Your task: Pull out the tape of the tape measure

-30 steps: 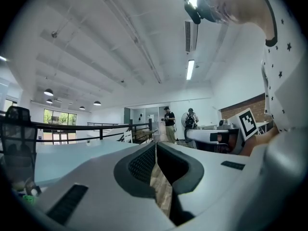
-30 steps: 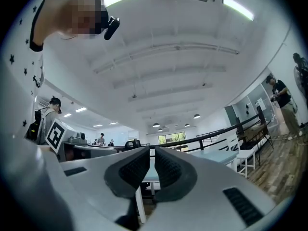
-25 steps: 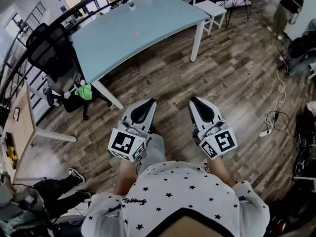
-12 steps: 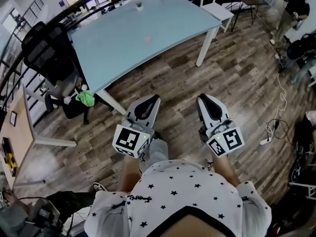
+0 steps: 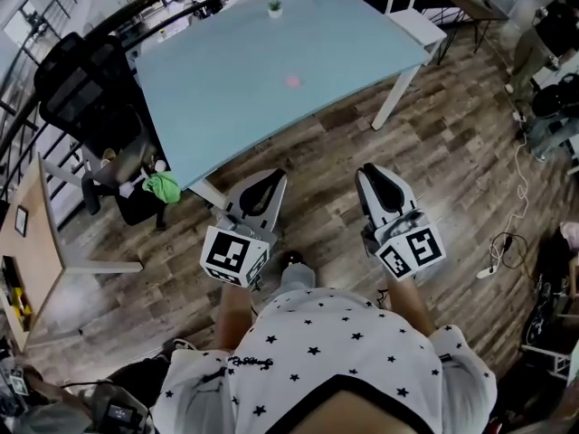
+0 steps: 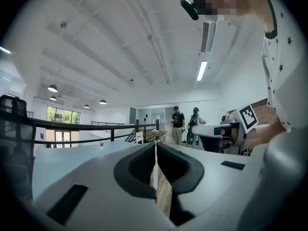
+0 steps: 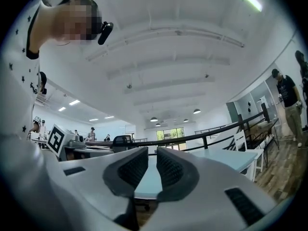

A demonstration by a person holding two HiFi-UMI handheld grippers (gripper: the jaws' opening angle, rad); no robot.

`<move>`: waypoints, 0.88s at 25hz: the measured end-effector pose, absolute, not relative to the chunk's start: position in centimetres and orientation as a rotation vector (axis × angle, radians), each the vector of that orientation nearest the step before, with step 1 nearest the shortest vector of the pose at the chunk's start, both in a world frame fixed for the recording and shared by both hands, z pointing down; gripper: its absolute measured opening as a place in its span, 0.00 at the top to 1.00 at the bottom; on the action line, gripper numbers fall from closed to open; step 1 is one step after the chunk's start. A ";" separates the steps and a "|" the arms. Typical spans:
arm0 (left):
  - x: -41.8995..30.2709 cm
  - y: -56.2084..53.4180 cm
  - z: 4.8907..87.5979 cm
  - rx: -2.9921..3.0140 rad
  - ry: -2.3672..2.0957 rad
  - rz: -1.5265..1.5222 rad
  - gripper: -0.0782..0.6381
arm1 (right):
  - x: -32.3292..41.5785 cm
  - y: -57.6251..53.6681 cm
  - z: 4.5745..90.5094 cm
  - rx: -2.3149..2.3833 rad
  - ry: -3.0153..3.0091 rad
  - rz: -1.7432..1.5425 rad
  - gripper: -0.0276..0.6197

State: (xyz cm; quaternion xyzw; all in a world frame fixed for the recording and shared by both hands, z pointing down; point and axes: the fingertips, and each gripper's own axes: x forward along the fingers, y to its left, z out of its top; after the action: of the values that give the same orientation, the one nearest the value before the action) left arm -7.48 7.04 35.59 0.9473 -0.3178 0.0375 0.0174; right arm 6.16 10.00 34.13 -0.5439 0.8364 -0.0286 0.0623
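No tape measure can be made out for certain. A small pink thing [image 5: 292,80] lies on the light blue table [image 5: 226,89] ahead, too small to identify. I hold both grippers low in front of my body, over the wooden floor and short of the table. My left gripper [image 5: 271,178] is shut, and in the left gripper view its jaws [image 6: 155,146] meet with nothing between them. My right gripper [image 5: 369,172] is opening; the right gripper view shows a narrow empty gap at its tips [image 7: 152,160].
A small potted plant [image 5: 274,8] stands at the table's far edge. A black office chair [image 5: 86,89] and a green cloth [image 5: 163,186] are at the left. A white chair [image 5: 412,12] is at the far right. Cables and a power strip [image 5: 496,251] lie on the floor.
The table has come closer and fills more of the head view. Both grippers stay side by side in front of the body, carried forward with it.
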 end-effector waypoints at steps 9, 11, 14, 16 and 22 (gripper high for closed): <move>-11.2 1.3 36.9 2.900 -1.018 0.110 0.84 | 3.6 3.8 35.1 -1.655 2.548 -0.097 0.86; -11.1 0.7 37.3 2.883 -1.018 0.101 0.84 | 3.6 3.1 35.4 -1.644 2.565 -0.107 0.86; -11.0 -0.2 37.7 2.875 -1.025 0.110 0.84 | 3.6 1.8 35.9 -1.624 2.583 -0.114 0.86; -11.1 -1.0 38.1 2.863 -1.048 0.127 0.84 | 3.6 0.6 36.1 -1.595 2.590 -0.120 0.85; -11.5 -4.4 38.0 2.811 -1.204 0.159 0.84 | 4.3 -4.8 36.7 -1.484 2.650 -0.119 0.84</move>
State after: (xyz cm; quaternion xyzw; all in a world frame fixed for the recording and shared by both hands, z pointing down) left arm -11.49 -4.41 37.96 0.9173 -0.3928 0.0520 0.0396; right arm 4.28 -4.79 36.72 -0.4877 0.8706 -0.0391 0.0511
